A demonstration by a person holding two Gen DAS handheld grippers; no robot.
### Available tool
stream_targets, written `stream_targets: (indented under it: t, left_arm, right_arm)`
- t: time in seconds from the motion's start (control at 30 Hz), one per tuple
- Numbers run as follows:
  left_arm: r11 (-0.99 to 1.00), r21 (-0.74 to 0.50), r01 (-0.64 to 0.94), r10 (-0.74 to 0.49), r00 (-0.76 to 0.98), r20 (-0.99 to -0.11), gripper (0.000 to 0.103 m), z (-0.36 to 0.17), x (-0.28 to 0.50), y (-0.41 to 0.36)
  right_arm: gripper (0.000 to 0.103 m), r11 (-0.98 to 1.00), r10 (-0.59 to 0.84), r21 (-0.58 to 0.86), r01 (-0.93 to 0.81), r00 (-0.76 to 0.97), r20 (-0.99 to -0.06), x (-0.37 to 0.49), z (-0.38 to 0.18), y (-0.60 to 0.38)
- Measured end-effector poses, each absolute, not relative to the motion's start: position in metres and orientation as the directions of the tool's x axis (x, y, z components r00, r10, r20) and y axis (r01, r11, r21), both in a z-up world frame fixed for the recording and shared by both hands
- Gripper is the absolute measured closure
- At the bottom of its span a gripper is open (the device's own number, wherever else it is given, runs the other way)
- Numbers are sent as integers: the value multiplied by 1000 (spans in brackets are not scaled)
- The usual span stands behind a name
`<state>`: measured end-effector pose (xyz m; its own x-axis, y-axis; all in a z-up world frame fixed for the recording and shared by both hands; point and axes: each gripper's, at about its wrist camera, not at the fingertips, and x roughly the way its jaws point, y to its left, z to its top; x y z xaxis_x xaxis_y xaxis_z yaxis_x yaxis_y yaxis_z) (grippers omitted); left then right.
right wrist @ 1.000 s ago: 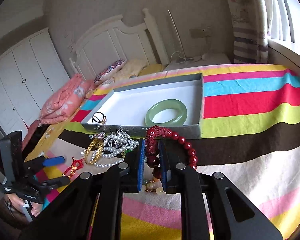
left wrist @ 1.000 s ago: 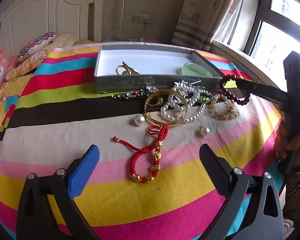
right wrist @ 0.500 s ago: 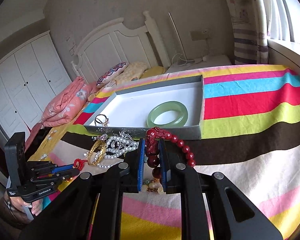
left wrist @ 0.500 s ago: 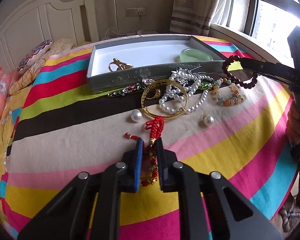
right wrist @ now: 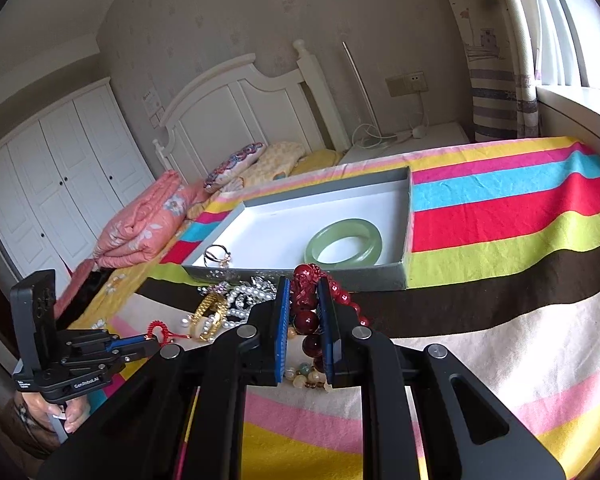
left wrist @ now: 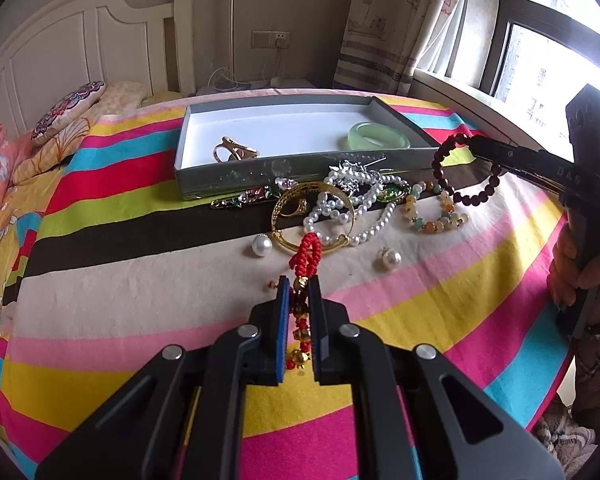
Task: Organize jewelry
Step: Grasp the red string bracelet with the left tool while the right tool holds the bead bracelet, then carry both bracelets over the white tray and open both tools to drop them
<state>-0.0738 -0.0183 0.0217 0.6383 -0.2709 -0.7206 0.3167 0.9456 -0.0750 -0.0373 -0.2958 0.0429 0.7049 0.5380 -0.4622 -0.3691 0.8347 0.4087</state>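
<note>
With our left gripper [left wrist: 299, 307] clamped mid-cord, we expect the limp, light red knotted-cord bracelet with gold beads [left wrist: 305, 276] to dangle short of the shallow grey cardboard tray [left wrist: 260, 172].

Location: home bedroom. Indicators: white headboard [right wrist: 236, 92], wardrobe [right wrist: 56, 172], pillow [left wrist: 66, 110] and folded quilt [right wrist: 140, 222] at the bed's head end, curtain [left wrist: 384, 28] beside the window [left wrist: 552, 40].
</note>
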Motion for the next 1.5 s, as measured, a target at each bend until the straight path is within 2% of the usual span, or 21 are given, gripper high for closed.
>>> stream_targets:
  t: [0.37,0.63,0.87,1.03,1.17,1.2,1.23,1.27,1.3,1.33,1.4,1.47,1.5]
  left_arm:
    - [939,-92,330,-296,643,-706,96,43,-57,-19]
    - [932,-138,336,-331,629,-703,96,66,-2,-24]
    - [942,-119,314,-303,638,-708,97,80,51,-30]
    - [949,-135,284,-289,621,-728,102,78,89,-30]
    - [948,-160,276,-299,590,-750,102,71,108,-31]
    - [933,-208,293,-343,555,-758,100,70,107,-31]
    - [926,-227,301,-362,542,-758,89,69,106,-31]
    - [924,-231,305,-367,535,-761,64,69,103,-31]
    - [928,-207,309,-351,543,-763,54,69,97,-33]
    - [931,-182,316,-337,552,-763,49,68,93,-35]
    - [927,-126,353,-310,530,-789,54,62,87,-44]
    - [920,-62,387,-269,509,-818,88,52,86,-56]
    - [919,-31,394,-244,504,-828,93,47,86,-62]
  right_arm:
    - [88,763,622,509,-399,668,-408,-31,56,-297]
    - [88,783,612,440,-440,673,-415,-8,91,-271]
    - [88,812,578,387,-437,690,-436,35,105,-248]
    - [88,832,549,389,-395,687,-476,74,95,-236]
    - [88,853,518,374,-365,683,-515,96,83,-229]
    - [88,853,517,377,-360,679,-522,99,79,-229]
    - [88,852,518,382,-357,674,-526,101,76,-228]
    - [88,849,524,391,-356,669,-527,102,72,-229]
    - [88,847,527,396,-356,666,-528,103,70,-228]
    - [88,845,529,399,-355,665,-528,103,67,-229]
    - [88,844,530,405,-352,662,-530,104,64,-229]
    - [88,843,531,409,-349,658,-534,104,62,-229]
    - [88,843,531,409,-348,657,-535,104,62,-229]
